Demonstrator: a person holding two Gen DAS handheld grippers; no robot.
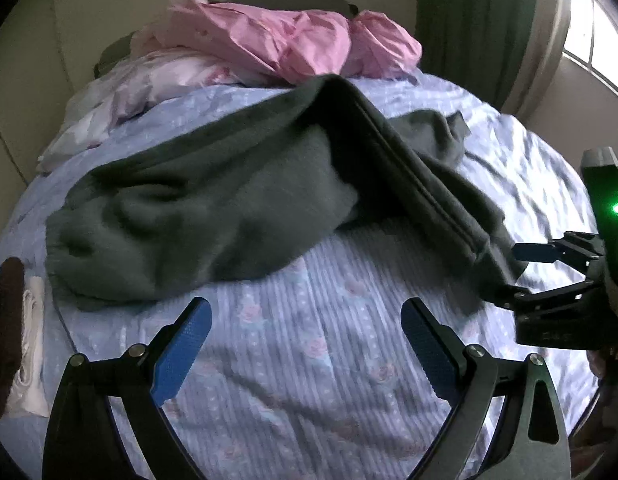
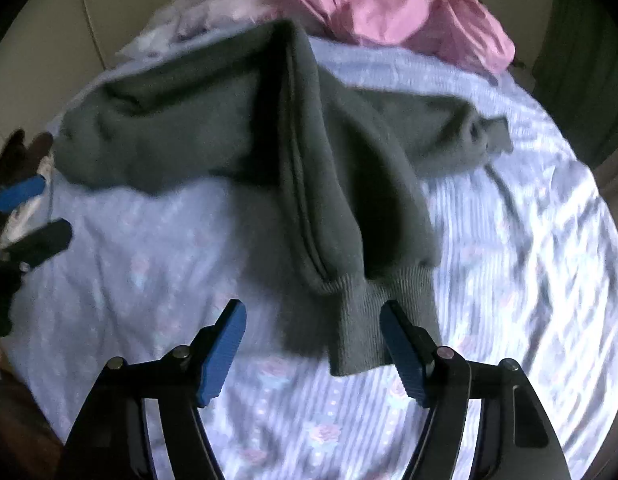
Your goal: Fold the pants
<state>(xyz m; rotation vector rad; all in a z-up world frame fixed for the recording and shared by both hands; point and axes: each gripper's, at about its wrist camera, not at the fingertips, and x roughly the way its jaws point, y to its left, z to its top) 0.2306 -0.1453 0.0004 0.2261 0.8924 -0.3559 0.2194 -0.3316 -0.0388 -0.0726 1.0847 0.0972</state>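
Sweatpants (image 2: 237, 140) in dark grey are lying crumpled across the middle of the bed, 1 leg reaching toward the near edge, its ribbed cuff (image 2: 373, 320) resting on the floral sheet (image 2: 293, 420). The right gripper (image 2: 313, 348) is hovering over that cuff, jaws standing apart with the cuff's edge between them, pads not pressing it. The left gripper (image 1: 305, 344) is hanging open over bare sheet nearby. Pink bedding (image 1: 293, 40) is heaped at the far edge.
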